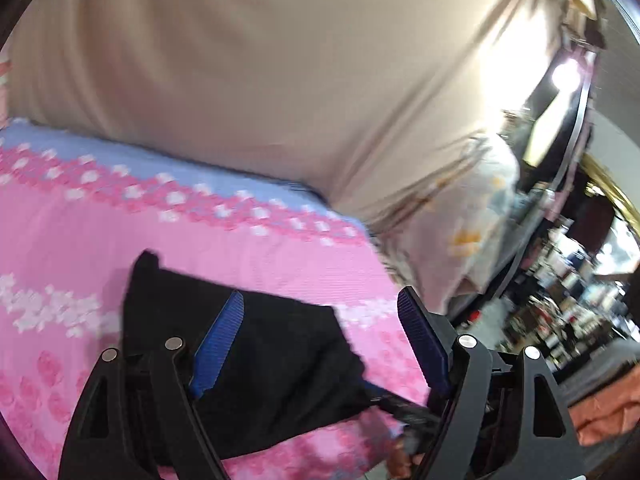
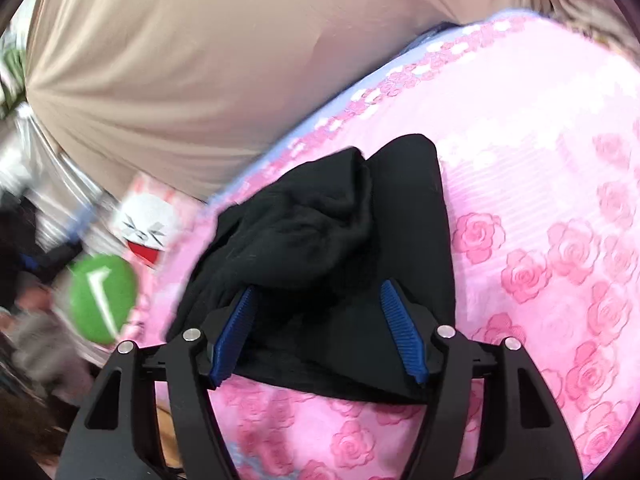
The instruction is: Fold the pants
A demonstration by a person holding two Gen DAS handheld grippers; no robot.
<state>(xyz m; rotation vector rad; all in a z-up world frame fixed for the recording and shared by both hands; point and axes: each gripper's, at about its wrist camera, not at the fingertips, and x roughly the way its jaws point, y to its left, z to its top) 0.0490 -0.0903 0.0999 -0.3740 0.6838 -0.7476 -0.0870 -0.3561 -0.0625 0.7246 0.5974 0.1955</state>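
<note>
Seen from the right wrist, the right gripper [image 2: 318, 324] hovers with its blue-padded fingers [image 2: 236, 336] spread wide and holding nothing, the black pants [image 2: 320, 240] lying bunched directly between and beyond them. The garment's near edge runs straight across under the finger bases, while its far part is heaped into a crumpled mound with a smoother panel rising on the right. Its long axis runs from near to far, leaning slightly right, and ends in a rounded fold at the far end.

From the left wrist, the left gripper [image 1: 320, 328] is likewise wide open and empty. The pants [image 1: 248, 364] lie beneath its left finger [image 1: 218, 348] and reach across the gap, while the right finger [image 1: 422, 340] stands over bare bedspread. Here the dark cloth stretches from lower right to upper left, tapering to a corner at the far left. A dark object pokes out near the pants' lower right edge; motion blur hides what it is.

The pants rest on a pink bedspread [image 2: 540, 200] patterned with roses and bordered by a pale blue band [image 1: 120, 156]. Beyond the bed's far edge hangs a large beige cloth [image 1: 260, 60]. To the left in the right wrist view sit a cartoon-face cushion [image 2: 146, 228] and a green round object [image 2: 102, 298]; to the right in the left wrist view, a floral pillow [image 1: 472, 216] and blurred room clutter
</note>
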